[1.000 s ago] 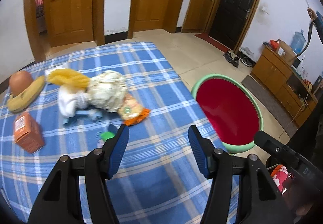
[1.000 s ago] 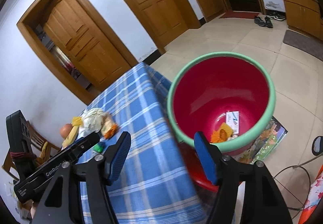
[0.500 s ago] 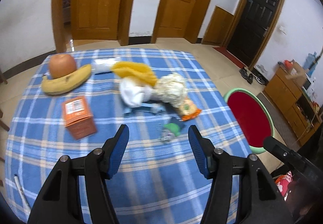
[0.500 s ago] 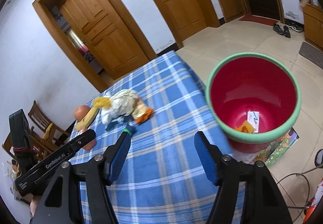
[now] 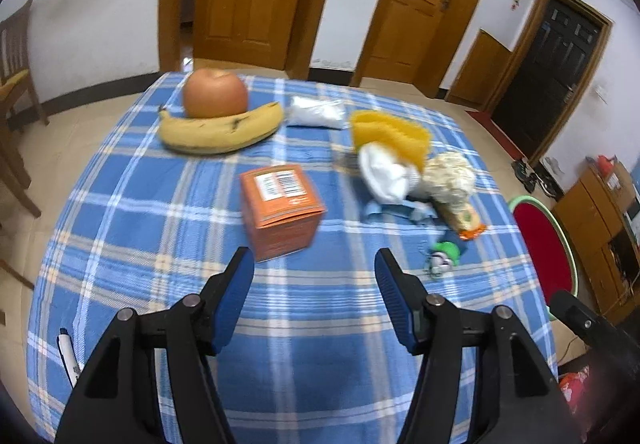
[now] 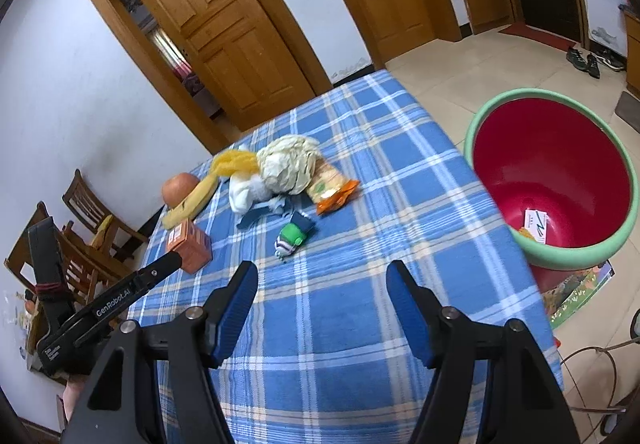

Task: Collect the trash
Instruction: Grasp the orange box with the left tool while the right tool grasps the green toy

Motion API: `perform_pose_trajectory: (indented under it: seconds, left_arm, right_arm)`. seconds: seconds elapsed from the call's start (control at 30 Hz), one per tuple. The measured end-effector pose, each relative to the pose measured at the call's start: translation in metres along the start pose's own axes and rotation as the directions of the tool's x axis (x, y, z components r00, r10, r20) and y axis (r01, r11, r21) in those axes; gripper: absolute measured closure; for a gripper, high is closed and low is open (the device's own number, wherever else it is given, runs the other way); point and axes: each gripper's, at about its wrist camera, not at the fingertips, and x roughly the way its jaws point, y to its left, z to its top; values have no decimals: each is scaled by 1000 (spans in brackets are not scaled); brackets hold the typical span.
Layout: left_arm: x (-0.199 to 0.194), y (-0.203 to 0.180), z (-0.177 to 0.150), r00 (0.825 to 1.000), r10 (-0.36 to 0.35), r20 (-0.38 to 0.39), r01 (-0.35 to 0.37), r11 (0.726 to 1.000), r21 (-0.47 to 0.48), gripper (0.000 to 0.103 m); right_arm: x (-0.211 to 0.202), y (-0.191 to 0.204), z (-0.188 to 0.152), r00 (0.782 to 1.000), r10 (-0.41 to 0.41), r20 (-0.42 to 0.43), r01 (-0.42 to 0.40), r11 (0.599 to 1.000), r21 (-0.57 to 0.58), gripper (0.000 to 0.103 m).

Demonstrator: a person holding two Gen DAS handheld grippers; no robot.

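Left wrist view: left tool (image 5: 314,264) low centre, jaws wide and opening, nothing between the pads, hovering over the blue plaid worktop (image 5: 132,212). Just above the left finger, an orange box (image 5: 282,210), upright, clear of the pads. Upper left of centre, an apple (image 5: 215,93) touching a banana (image 5: 220,130). Right of those, a white packet (image 5: 317,112). Right of centre, the trash heap: yellow wrapper (image 5: 390,134) over white paper (image 5: 386,174), a crumpled wad (image 5: 450,174), a blue strip (image 5: 394,210), a snack bag (image 5: 464,220), a green scrap (image 5: 446,254). Lower left edge, a pen (image 5: 67,356). Far right, past the worktop edge, a red bin (image 6: 554,180) with a green rim, partly hidden behind a black part of the other tool.

Right wrist view: right tool (image 6: 322,276) low centre, jaws wide, empty, above bare cloth. Same heap in mid-frame, the green scrap nearest the left finger. Nothing between pads and heap. At right, on the floor beside the worktop, the bin, with a white card (image 6: 535,225) and an orange scrap inside. Lower left, the left tool's black body crossing in front of wooden chairs (image 6: 92,220). Upper right, shoes (image 6: 584,58) by a dark door.
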Motion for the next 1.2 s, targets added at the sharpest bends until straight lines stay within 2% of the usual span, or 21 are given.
perform_pose_trajectory:
  seconds: [0.23,0.47,0.7,0.9,1.0,1.2]
  left_arm:
    - [16,13,3,1000,22,-14,-22,999,-27,40]
    - [33,12,11,1000,3,-8,-3,999,-35,38]
    - [52,16,17,1000,18,-8,-18,999,-44,38]
    - [61,24,19,1000,-1,-9,0,998,-57,39]
    - [62,29,18,1000,-14,-9,13,998,-60,44]
    - [61,36,20,1000,-7,-1,7,997,-79,45]
  right_arm:
    - [15,9,1,1000,-5,-30,4,1000,-19,33]
    - [36,18,7,997,-12,-70,9,999,-39,32]
    - [64,33,12,993,-45,-109,36,996,-85,32]
    - [91,47,14,989,-84,-122,70,991,-116,33]
    - [102,54,14,987,-105,-122,90,988,-126,37]
    - [115,62,10,986,-118,-118,102,986,-134,44]
